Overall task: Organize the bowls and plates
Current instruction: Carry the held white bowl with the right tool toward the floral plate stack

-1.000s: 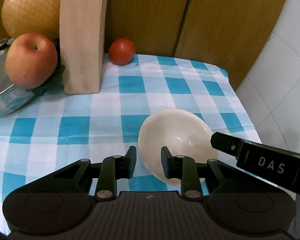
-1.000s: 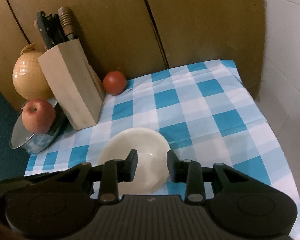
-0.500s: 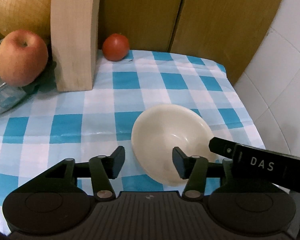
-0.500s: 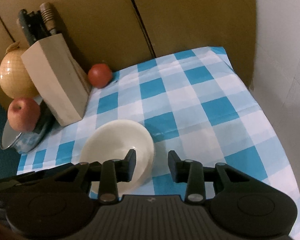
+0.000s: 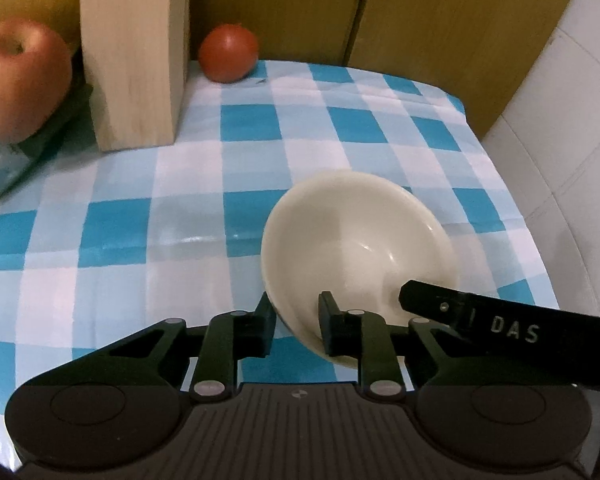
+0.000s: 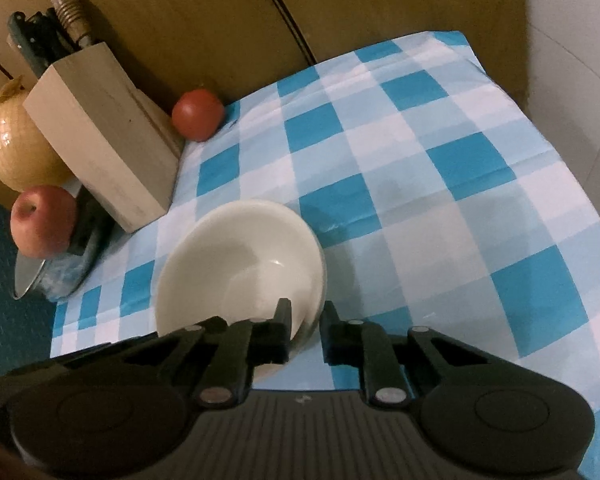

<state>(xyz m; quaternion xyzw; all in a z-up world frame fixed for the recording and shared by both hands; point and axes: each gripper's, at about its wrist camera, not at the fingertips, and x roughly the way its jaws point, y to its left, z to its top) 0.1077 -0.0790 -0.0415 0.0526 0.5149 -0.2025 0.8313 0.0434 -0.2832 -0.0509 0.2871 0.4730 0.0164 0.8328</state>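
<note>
- On the blue-and-white checked cloth [image 6: 440,184] you have one cream bowl [image 5: 360,240], and nothing lies inside it.
- Your left gripper [image 5: 294,320] has its jaws closed onto the bowl's near rim, one finger outside the wall and one inside.
- Your right gripper [image 6: 305,330] grips the same bowl [image 6: 240,264] at the near-right rim, again with one finger inside and one outside.
- From the left wrist view, the bowl looks tilted, its opening turned toward your left gripper; whether its base touches the cloth you cannot tell.
- You can see a black bar marked DAS [image 5: 508,324] crossing the lower right of the left view, just over the bowl's edge.
- One wooden knife block [image 6: 100,140] stands toward the back left, holding several handles [image 6: 52,36]; their exact count is hard to tell.
- One red tomato [image 6: 198,114] sits just beside the block, against the brown panels.
- One apple [image 6: 42,220] rests on one glass pot lid [image 6: 56,276] at the far left of the cloth.
- One round yellow fruit [image 6: 16,148] sits behind the apple, beside the block.
- White tiles [image 5: 560,140] border the cloth on its right side.
</note>
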